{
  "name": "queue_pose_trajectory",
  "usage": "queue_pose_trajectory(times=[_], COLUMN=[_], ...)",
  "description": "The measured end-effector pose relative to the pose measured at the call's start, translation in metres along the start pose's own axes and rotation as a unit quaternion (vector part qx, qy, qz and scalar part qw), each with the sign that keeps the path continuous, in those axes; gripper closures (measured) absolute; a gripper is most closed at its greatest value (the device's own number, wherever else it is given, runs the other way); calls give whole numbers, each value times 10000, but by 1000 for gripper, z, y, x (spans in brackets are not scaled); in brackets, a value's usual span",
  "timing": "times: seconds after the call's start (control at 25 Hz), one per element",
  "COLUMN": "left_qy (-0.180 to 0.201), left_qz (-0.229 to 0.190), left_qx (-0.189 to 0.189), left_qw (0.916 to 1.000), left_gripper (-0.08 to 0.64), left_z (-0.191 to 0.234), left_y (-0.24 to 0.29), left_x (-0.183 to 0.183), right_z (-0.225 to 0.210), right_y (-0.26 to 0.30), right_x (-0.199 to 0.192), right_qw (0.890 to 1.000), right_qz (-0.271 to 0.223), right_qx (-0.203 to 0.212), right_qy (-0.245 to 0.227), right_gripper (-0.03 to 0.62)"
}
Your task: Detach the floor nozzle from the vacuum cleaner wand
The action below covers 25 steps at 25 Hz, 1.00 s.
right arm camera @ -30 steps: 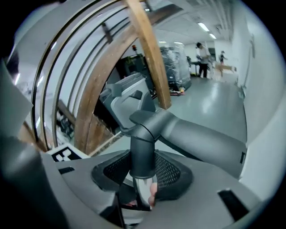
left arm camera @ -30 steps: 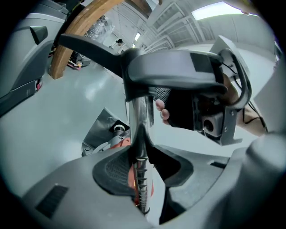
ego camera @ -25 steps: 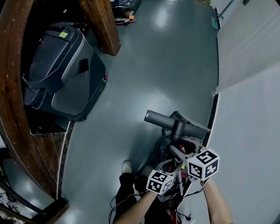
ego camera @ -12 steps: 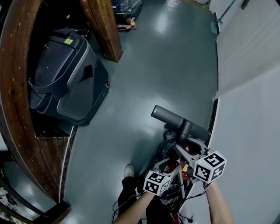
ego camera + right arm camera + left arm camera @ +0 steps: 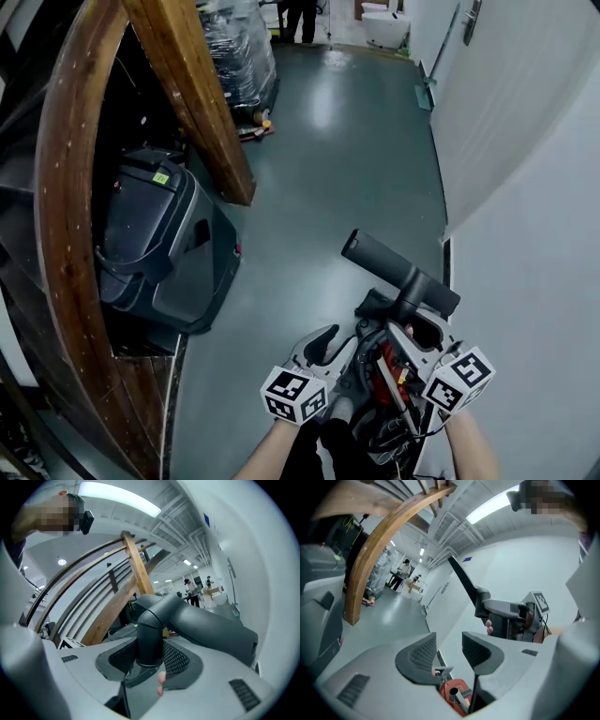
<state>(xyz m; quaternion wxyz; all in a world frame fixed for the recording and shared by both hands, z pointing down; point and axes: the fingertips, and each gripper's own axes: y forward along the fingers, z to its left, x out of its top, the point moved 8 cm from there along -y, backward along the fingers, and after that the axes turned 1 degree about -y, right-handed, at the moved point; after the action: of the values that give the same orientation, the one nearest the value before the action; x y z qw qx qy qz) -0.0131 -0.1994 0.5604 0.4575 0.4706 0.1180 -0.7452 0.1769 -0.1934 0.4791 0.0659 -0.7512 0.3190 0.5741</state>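
Though near the wall [image 5: 525, 234], floor nozzle [image 5: 398, 267] beside seemingly open floor [image 5: 347, 159].

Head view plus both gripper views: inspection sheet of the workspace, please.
Surface: glossy grey floor.
Job's things: floor nozzle off the floor, held by its neck.
Clutter: dark bin, wrapped pallet.
Grippers: right gripper shut on the nozzle's neck; left gripper fingers apart, just closing slightly, nothing between them.
Cables: wires below the grippers.
Surroundings: wooden arch, white wall, person far down the corridor.
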Motion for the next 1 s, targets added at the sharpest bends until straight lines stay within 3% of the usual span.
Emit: queue_pose_trajectory(times=[0.24, 0.48, 0.68, 1.0], left_qy=[1038, 1948, 2531, 2739], left_qz=[-598, -1298, -1753, -2008], left_qx=[-242, -471, -403, -743], left_qw=[9925, 9711, 9506, 9376], left_gripper=[413, 472, 555, 555], left_z=[-66, -147, -203, -257], left_y=[-40, -79, -107, -142], left_x=[114, 195, 229, 247], right_z=[50, 100, 134, 167], right_y=[-42, -91, -136, -179], right_x=[84, 150, 178, 201], right_qw=[9907, 9708, 9613, 9450], right_qz=[-1120, -2074, -2375, -2848], right_qx=[-292, -365, -541, -593], right_qy=[-720, -1150, -1286, -1493], right_gripper=[420, 420, 420, 420])
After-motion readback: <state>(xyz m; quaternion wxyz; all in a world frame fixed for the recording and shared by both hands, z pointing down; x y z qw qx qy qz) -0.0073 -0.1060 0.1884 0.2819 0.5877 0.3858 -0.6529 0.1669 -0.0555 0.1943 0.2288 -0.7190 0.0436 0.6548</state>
